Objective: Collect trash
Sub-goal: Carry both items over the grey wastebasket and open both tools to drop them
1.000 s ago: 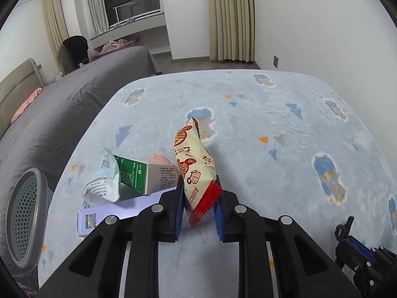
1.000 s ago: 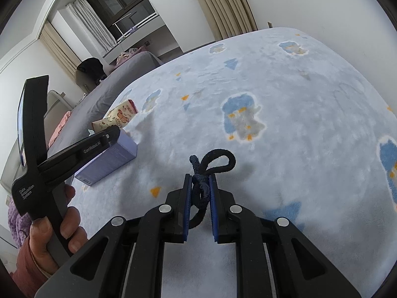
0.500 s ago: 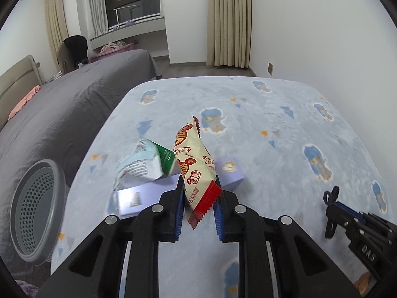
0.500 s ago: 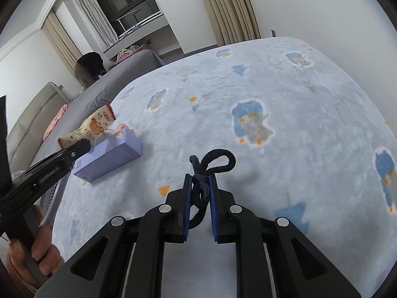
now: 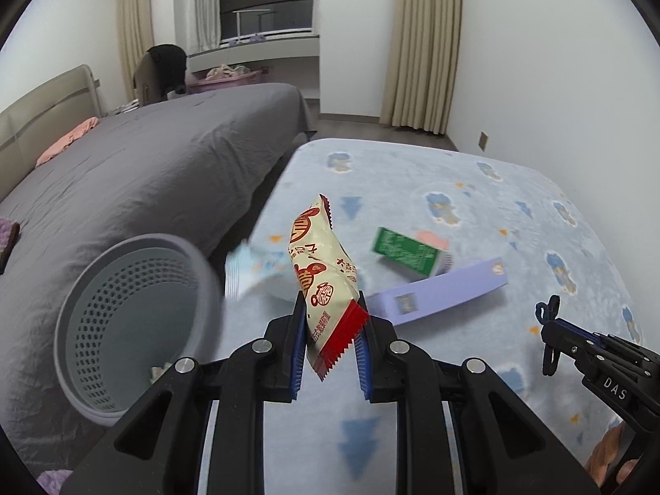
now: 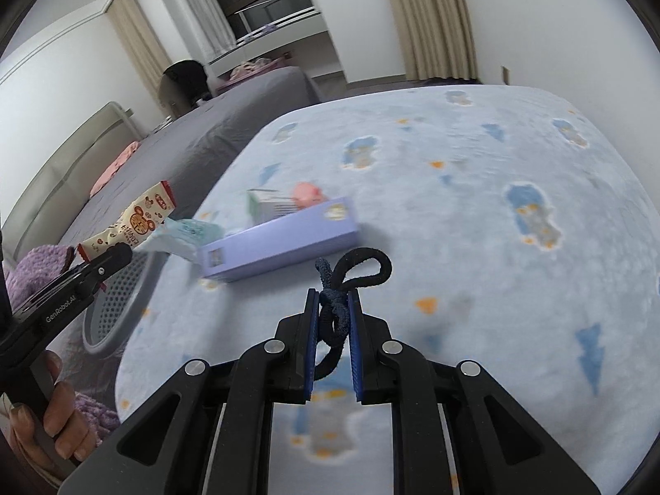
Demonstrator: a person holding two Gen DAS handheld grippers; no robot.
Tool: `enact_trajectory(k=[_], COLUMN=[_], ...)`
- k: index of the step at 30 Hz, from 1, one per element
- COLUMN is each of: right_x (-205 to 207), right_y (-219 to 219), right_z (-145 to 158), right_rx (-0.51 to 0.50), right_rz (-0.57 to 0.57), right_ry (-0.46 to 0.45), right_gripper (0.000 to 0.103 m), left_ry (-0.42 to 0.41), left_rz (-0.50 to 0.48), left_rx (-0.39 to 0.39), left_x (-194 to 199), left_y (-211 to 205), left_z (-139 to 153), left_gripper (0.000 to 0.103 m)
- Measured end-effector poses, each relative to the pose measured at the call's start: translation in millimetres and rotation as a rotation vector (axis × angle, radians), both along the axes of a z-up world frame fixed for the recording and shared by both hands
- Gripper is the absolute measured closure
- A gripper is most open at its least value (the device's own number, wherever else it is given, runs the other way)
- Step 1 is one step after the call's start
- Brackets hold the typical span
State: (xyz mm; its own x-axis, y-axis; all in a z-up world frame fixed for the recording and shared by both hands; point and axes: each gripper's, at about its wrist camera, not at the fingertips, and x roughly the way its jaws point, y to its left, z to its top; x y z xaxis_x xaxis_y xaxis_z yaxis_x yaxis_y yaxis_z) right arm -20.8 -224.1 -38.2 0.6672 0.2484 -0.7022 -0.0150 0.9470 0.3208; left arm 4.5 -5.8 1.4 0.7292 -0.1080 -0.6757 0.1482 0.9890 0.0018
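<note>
My left gripper [image 5: 330,321] is shut on a cream and red snack packet [image 5: 324,276], held upright in the air just right of the grey mesh bin [image 5: 123,309]. The packet also shows in the right wrist view [image 6: 132,222]. My right gripper [image 6: 334,305] is shut on a dark blue knotted cord [image 6: 350,276] above the blue blanket; the cord shows in the left wrist view [image 5: 546,317]. On the blanket lie a lilac box [image 5: 437,297], a green and white carton [image 5: 408,253], a pale blue pouch [image 5: 255,268] and a small pink thing [image 5: 431,237].
The bin [image 6: 119,301] stands between the blue-blanket bed [image 5: 453,189] and a grey bed [image 5: 144,173]. Something small lies at the bin's bottom. A purple fuzzy cloth [image 6: 37,264] lies at the left. White walls and curtains stand behind.
My left gripper has swung left with the snack packet, from over the litter pile to beside the bin. My right gripper has moved left too, still holding the cord.
</note>
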Motion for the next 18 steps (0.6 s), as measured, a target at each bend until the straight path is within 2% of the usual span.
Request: enact_trajectory(k=[10, 18], right_x=[28.2, 55.0], right_y=[108.2, 184.1], right_z=[17.2, 21.5], right_rx=[0.001, -0.004], right_rz=[0.172, 0.311], right_ry=[-0.032, -0.043], right_gripper=[0.089, 0.089], left_ry=[-0.005, -0.002], left_rz=[0.128, 0.221], left_rx=[0.011, -0.003], left_x=[0.9, 7.9], left_y=[99.7, 157.4], left_z=[-1.4, -9.9], left_gripper=[0.082, 0.082])
